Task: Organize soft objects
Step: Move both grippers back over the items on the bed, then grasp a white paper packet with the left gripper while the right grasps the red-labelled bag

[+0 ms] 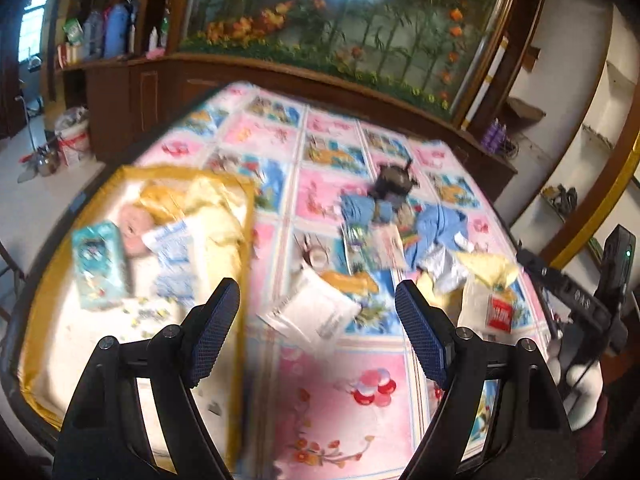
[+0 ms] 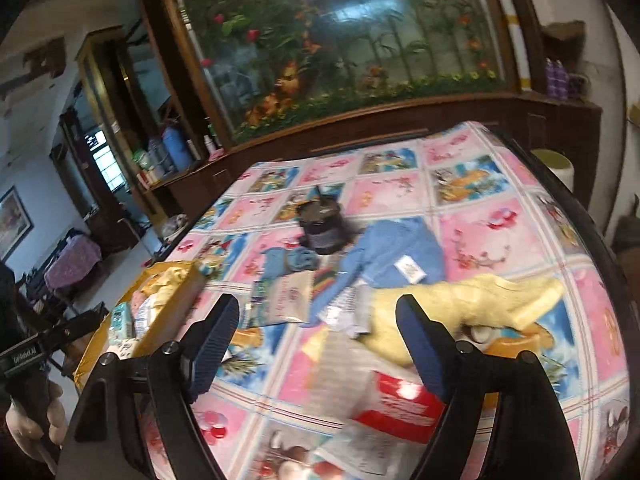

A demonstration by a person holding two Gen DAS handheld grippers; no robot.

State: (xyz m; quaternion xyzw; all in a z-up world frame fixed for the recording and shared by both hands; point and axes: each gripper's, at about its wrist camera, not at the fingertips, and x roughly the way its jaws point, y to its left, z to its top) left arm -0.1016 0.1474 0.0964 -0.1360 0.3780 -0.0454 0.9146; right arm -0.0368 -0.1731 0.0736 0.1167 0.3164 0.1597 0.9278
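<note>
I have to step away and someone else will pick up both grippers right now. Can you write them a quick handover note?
Left gripper: open, empty, above the table between the yellow box and the loose pile.
Right gripper: open, empty, over the red-and-white packet.
Already in the yellow box: teal pack, blue-and-white packet, a pink item and yellow cloth.
Left on the patterned tablecloth: blue cloth, yellow cloth, white packet, red-and-white packet, flat printed packets, dark jar.
Nothing is gripped; blur hides finer detail.
</note>
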